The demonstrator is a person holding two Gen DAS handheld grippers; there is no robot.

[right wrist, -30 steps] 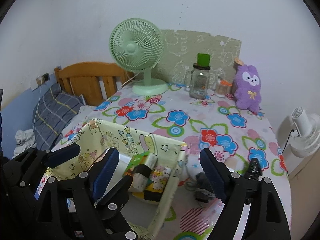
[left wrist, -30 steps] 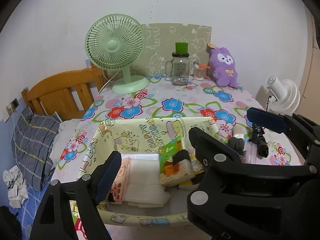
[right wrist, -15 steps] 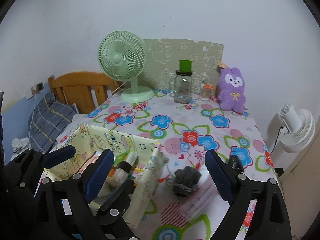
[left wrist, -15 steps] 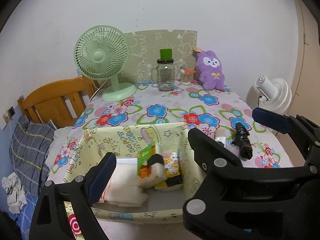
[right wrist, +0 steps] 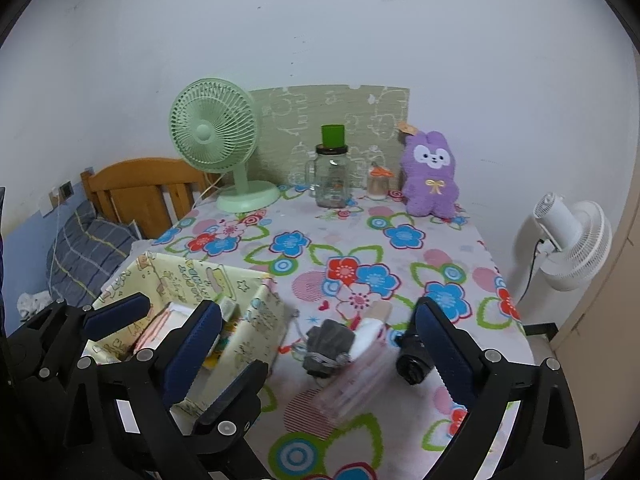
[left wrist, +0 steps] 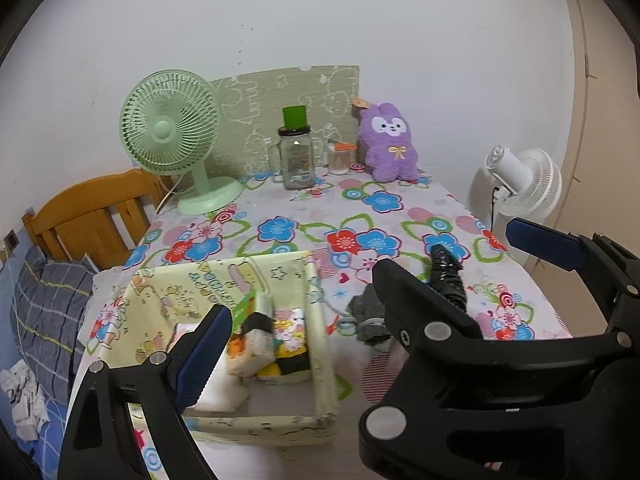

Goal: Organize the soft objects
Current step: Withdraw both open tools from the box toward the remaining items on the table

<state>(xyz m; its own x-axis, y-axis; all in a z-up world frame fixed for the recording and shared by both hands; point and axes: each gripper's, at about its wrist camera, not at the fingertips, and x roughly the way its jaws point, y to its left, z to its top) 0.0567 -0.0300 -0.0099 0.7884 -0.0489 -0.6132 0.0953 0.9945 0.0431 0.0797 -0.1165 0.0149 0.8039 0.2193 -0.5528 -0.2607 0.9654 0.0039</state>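
A: Where's the soft stuff?

B: Grey sock bundle [right wrist: 329, 347] on the bench [right wrist: 344, 236], at 3 o'clock of the box [right wrist: 256, 332], touching the pink packs [right wrist: 360, 376]. Both tools are spread and empty: right tool [right wrist: 316, 348], left tool [left wrist: 368, 280].

A: How will it handle?

B: Likely light and squashy; pinch its middle. The right view shows the packs. The left view shows the box's contents.

Bedroom (wooden headboard [right wrist: 144, 188], pillow [right wrist: 88, 252])
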